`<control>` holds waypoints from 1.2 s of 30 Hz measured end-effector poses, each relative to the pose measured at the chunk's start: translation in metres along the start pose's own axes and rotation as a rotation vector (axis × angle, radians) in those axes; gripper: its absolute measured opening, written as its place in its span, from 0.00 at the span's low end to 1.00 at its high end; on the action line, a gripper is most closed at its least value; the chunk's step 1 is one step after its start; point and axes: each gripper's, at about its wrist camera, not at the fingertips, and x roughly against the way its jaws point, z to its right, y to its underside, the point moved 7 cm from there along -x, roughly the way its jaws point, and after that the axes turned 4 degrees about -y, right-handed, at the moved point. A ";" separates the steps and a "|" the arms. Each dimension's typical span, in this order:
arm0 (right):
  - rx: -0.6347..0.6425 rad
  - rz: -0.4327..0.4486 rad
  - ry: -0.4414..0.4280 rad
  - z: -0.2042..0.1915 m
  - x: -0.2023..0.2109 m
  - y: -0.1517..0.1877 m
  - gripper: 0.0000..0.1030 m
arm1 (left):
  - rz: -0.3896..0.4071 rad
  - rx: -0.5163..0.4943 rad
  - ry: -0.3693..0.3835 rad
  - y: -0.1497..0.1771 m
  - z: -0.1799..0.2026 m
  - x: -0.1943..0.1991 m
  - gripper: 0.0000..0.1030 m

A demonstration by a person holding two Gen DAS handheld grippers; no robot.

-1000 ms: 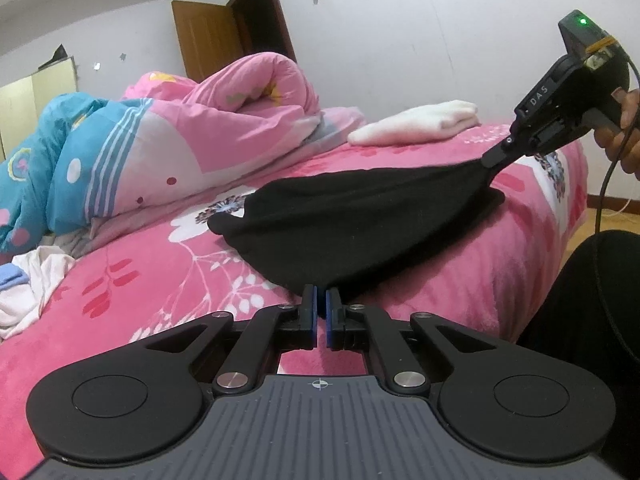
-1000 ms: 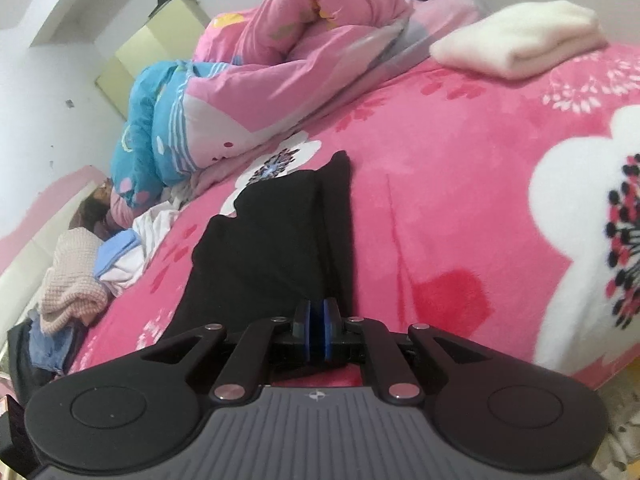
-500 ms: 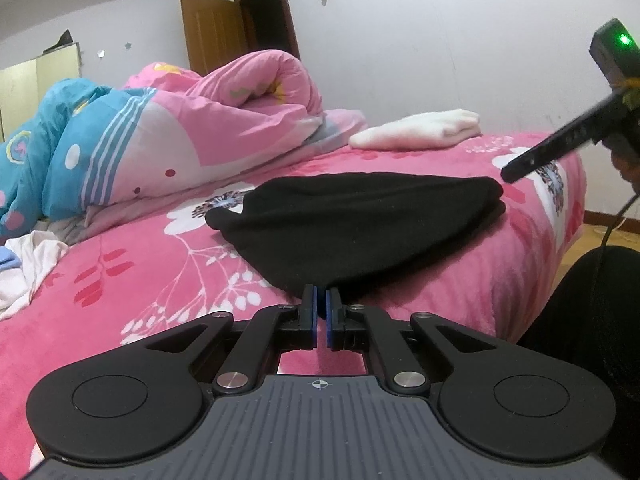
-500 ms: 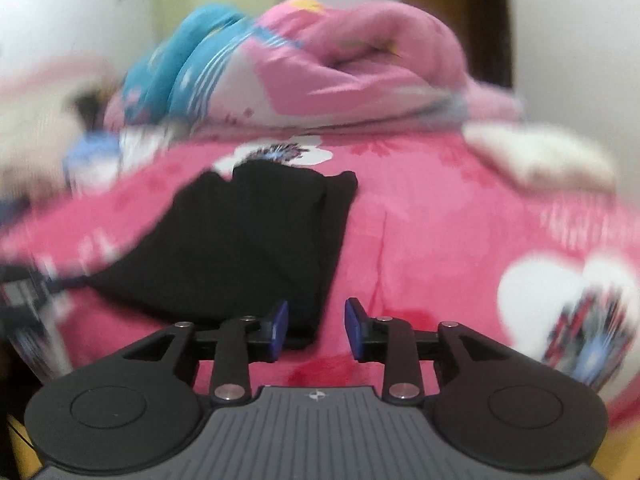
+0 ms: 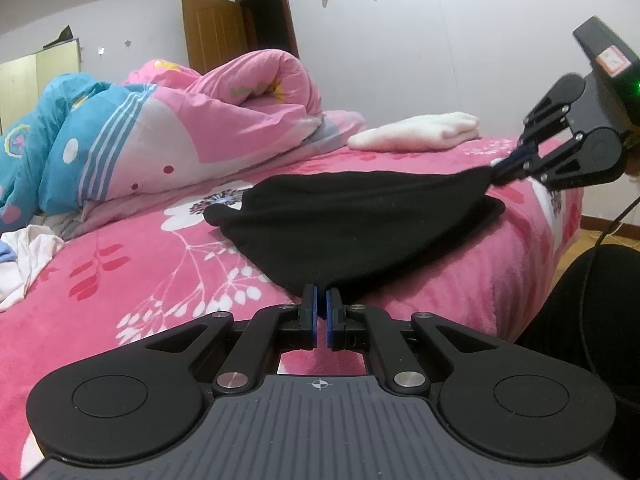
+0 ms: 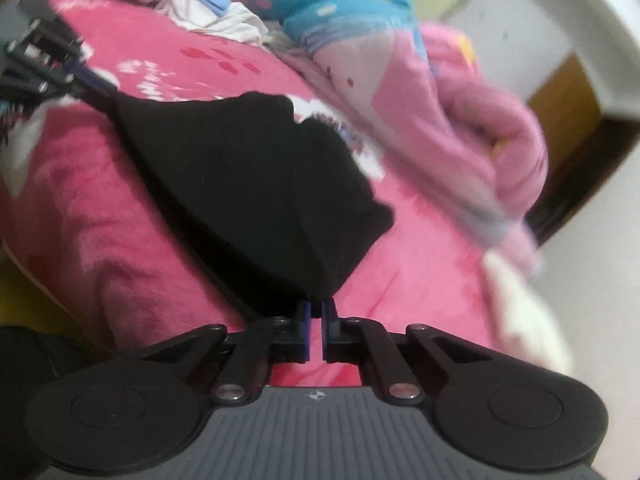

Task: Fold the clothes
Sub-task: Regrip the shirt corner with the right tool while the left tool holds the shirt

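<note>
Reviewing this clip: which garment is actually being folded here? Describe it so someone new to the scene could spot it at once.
Start at the bed with the pink floral blanket. Near its front edge lies a black garment, stretched between the left gripper and the right gripper, each clamped on a corner. It is the only black cloth there; the folded white garment sits behind it, untouched.
</note>
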 end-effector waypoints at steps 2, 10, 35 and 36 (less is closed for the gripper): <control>0.067 0.023 0.050 -0.003 0.005 -0.003 0.03 | 0.001 0.000 0.002 0.001 0.000 0.000 0.03; 0.198 -0.064 0.147 -0.019 -0.010 0.029 0.02 | 0.003 0.002 0.009 0.001 -0.001 0.001 0.03; -1.202 0.013 -0.382 0.064 -0.015 0.048 0.05 | 0.022 0.091 0.030 0.006 -0.009 0.002 0.03; -1.209 0.018 -0.387 0.063 -0.015 0.048 0.05 | 0.020 0.097 0.032 0.006 -0.010 0.002 0.03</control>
